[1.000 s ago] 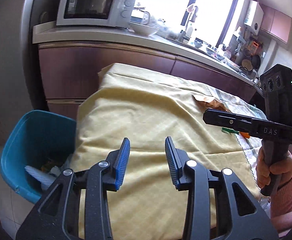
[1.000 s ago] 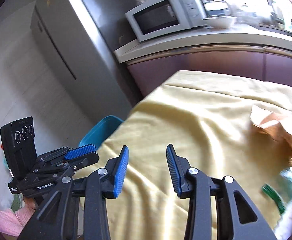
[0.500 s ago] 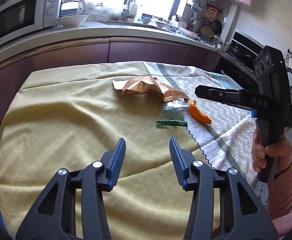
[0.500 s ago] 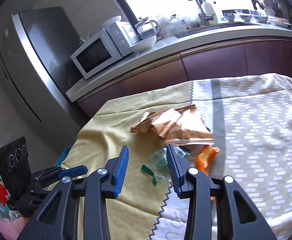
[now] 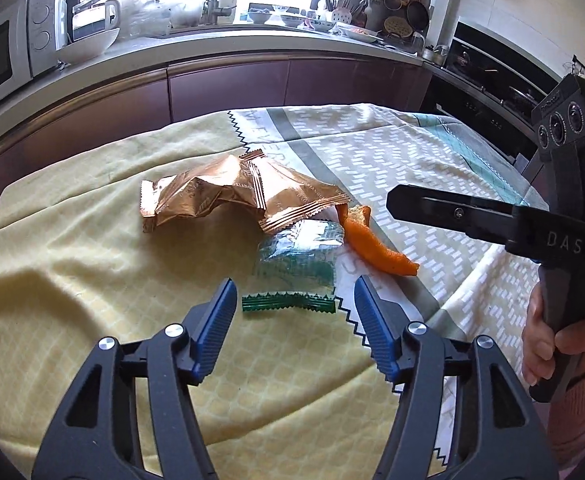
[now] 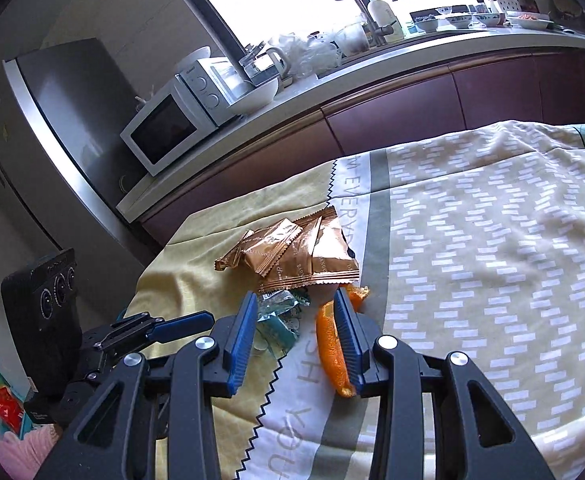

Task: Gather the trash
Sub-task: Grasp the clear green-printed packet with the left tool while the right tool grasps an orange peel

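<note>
One green wrapper strip (image 5: 288,303) between left tool (image 5: 295,322) tips

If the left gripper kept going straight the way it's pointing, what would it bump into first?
Most likely the torn green wrapper strip, lying on the tablecloth just ahead between the open left gripper fingers; depth is hard to judge.

left claw (image 5: 295,320): swung from the bin side to over the green wrapper strip (image 5: 288,303), jaws just opened wider, nothing gripped
right claw (image 6: 295,334): swung over the orange peel (image 6: 330,354)
</note>
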Tool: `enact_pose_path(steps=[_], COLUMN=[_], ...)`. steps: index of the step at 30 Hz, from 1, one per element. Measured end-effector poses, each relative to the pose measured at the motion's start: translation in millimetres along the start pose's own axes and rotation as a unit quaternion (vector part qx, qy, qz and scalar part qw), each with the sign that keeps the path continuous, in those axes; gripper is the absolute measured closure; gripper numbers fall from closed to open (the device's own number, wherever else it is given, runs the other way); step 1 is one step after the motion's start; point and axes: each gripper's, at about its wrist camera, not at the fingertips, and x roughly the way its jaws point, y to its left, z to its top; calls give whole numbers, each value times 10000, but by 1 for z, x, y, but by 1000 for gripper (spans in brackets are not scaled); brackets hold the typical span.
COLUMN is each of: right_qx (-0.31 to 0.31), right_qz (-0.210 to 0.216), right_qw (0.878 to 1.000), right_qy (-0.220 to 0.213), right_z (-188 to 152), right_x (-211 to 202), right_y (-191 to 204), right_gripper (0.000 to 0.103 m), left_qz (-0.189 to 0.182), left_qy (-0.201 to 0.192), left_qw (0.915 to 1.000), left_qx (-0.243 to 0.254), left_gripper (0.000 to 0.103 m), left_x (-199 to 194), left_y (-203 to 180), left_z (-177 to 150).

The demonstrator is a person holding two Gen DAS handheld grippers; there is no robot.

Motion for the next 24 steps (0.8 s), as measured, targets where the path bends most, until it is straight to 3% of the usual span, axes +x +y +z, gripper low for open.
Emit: enact_pose_path(steps=[6, 11, 24], right_qx=[26, -24, -170], right_qz=[35, 7, -247], right_qw=[10000, 9999, 9984], right_qy=[44, 103, 485], right_z=[7, 12, -12], right_x=[7, 13, 22], right_y=[-6, -9, -8], right_gripper=[66, 66, 66], left_qz=[133, 80, 1], left_qy=[196, 301, 104], left_qw=[9997, 9995, 9997], left_qx=[110, -34, -212], left_gripper=[42, 51, 53], left_x=[24, 29, -8], left_y=[-4, 5, 17], left_z=[7, 7, -10])
